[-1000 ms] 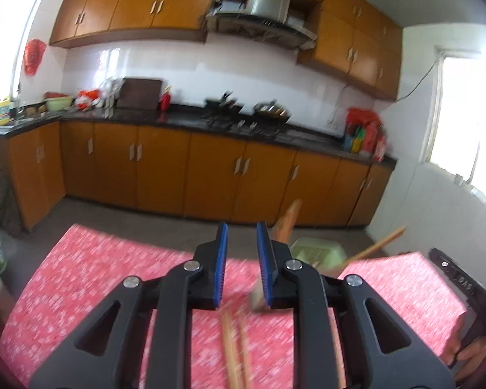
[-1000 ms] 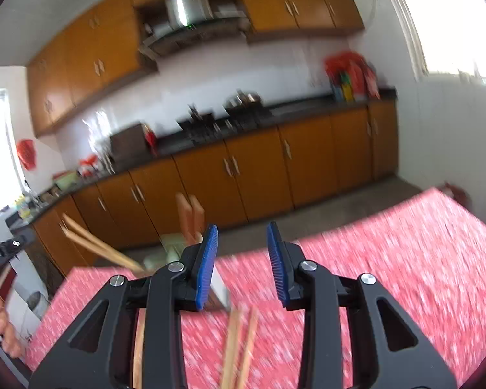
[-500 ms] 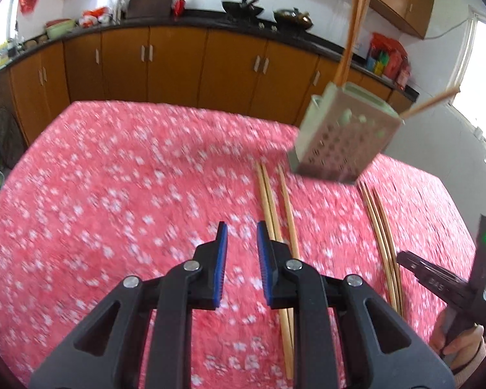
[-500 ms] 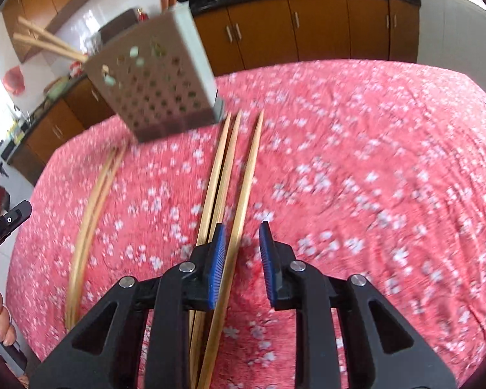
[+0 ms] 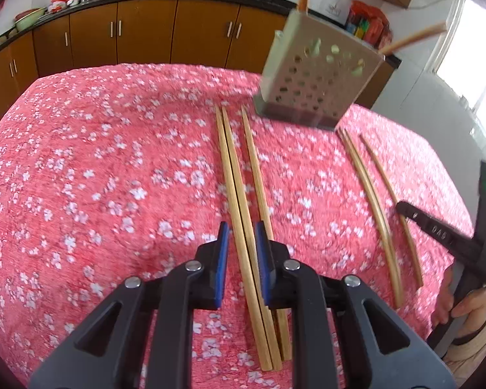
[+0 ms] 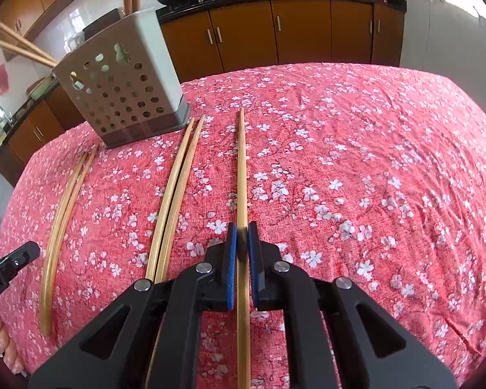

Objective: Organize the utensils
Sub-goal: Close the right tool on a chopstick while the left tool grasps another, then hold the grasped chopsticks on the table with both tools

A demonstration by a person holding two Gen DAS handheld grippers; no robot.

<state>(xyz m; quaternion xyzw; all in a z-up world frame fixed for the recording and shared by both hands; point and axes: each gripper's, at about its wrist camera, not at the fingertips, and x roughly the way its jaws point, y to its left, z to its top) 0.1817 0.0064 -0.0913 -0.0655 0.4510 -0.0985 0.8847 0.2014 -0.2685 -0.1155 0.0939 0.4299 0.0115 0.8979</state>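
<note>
On the red floral worktop (image 5: 97,168), the left gripper (image 5: 241,236) is closing, its blue pads either side of a touching pair of chopsticks (image 5: 235,188) but not yet pressing them; a third chopstick (image 5: 254,165) lies just right of that pair. Beyond them stands the perforated holder (image 5: 314,77), with sticks poking out of its top. Further right lie three more chopsticks (image 5: 369,194). At the far right, the right gripper (image 6: 242,236) is clamped on a single chopstick (image 6: 241,168), which lies flat along the cloth, pointing toward the cabinets (image 6: 275,35).
</note>
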